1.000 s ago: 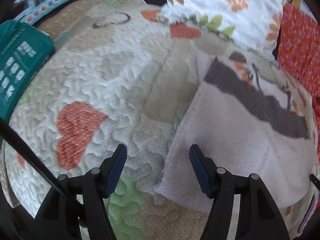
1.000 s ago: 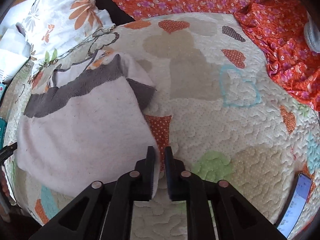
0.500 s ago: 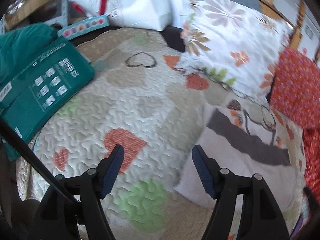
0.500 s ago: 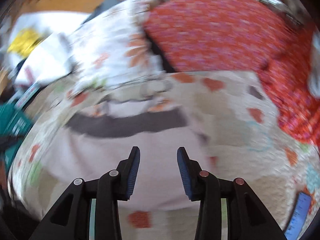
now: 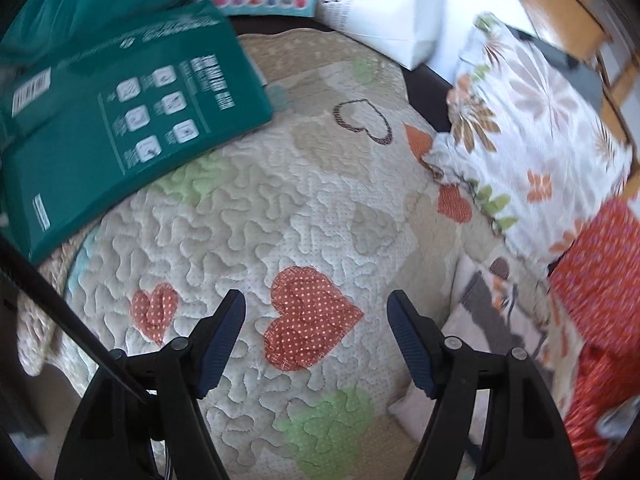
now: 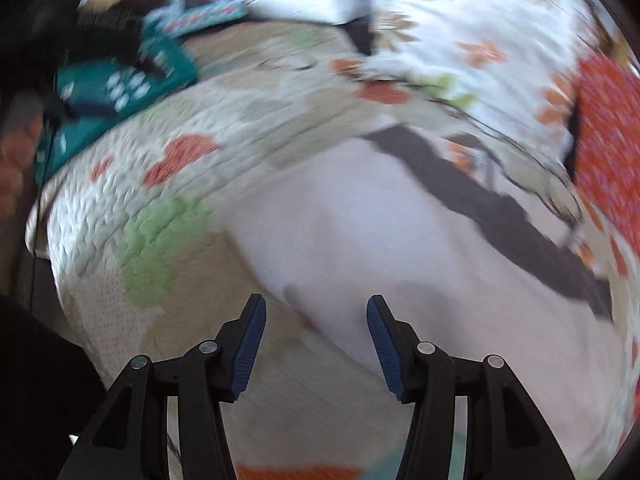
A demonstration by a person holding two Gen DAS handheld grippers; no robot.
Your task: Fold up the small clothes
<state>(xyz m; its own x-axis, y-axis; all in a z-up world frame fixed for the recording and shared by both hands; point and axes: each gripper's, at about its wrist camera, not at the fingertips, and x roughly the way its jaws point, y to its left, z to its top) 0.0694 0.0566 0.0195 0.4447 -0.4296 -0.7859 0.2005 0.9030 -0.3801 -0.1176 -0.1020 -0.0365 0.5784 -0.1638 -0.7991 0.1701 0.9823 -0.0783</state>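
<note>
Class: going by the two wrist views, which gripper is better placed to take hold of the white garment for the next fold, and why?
Right. The right gripper has open jaws over the white garment, near its edge. The left gripper, also open, faces bare quilt; in its view the garment lies off to the right.

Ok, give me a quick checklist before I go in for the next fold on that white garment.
1. Left gripper open, holding nothing: ok.
2. Right gripper open, holding nothing: ok.
3. Garment lying on the quilt: ok.
4. Right gripper aimed at the garment's near edge: ok.
5. Left gripper over the garment: not ok, it is over bare quilt, garment off to its right.
6. Garment folded neatly: cannot tell, right view blurred.
</note>
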